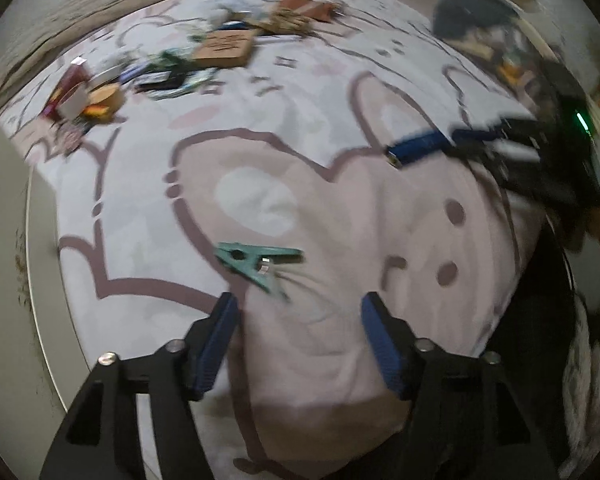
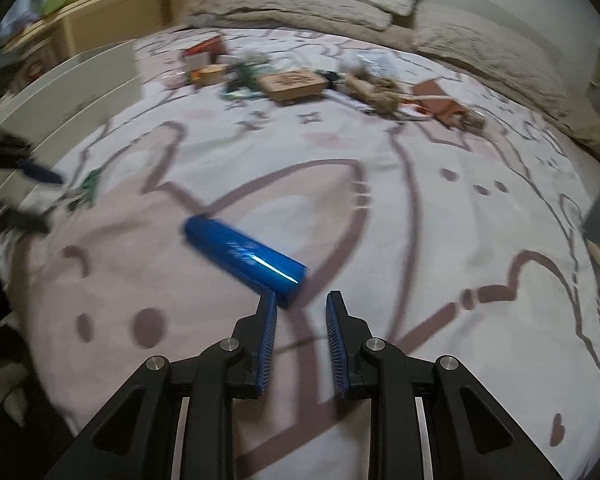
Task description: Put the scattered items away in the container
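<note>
Little looked done: a heap of clutter [image 2: 284,76] lay far up the bed [image 2: 380,208]. The left tongs [image 1: 300,332] gaped above a green peg [image 1: 260,264]; the right tongs [image 2: 301,300], together and empty, neared a blue tube [image 2: 244,252]. I saw no container.

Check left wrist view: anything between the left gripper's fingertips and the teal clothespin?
Nothing: only bare pink-patterned bedsheet separates the open left gripper from the teal clothespin, just ahead of its fingertips.
</note>
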